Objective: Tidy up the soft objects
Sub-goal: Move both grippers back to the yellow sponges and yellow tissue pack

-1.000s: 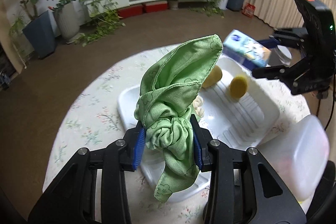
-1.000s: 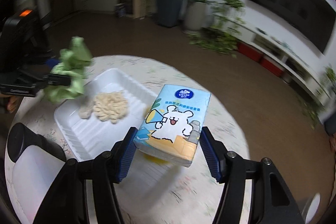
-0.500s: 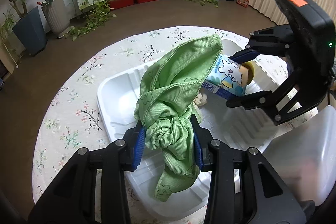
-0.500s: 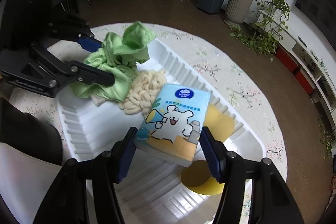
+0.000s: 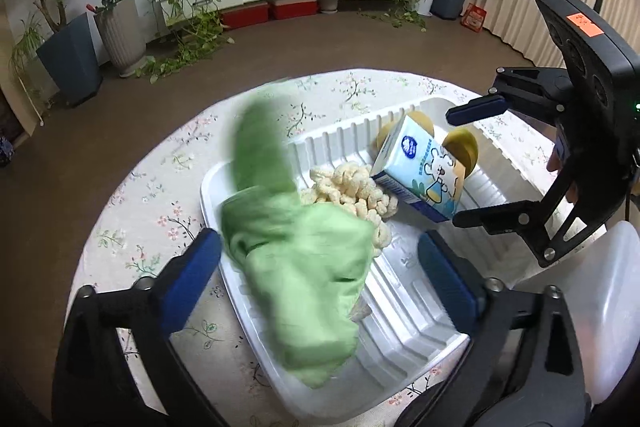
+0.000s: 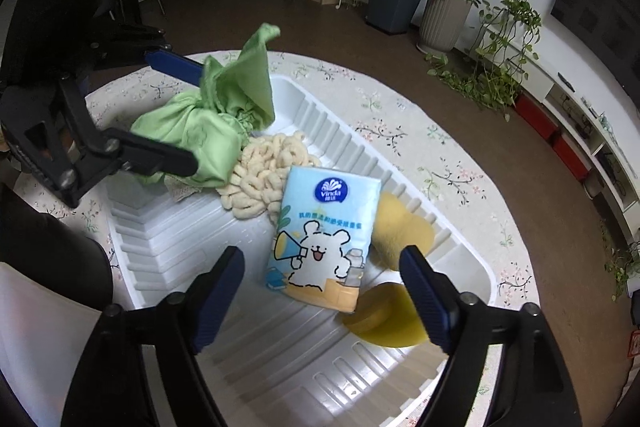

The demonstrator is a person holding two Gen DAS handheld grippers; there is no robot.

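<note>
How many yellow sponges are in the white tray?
2: one yellow sponge behind the tissue pack, another at its right front corner. The white tray may hide more under the green cloth.

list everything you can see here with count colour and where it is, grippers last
green cloth: 1, light green, bunched at the far-left end of the tray, between the open left fingers
knitted piece: 1, cream, in the tray beside the cloth
tissue pack: 1, pale blue with a white bear, leaning in the tray in front of the right gripper
sponges: 2, yellow, in the tray by the tissue pack
tray: 1, white, ribbed, on the table
table: 1, round, floral cloth
plastic container: 1, translucent white, beside the tray
potted plants: several, along the walls
left gripper: black with blue pads, open
right gripper: black with blue pads, open
</note>
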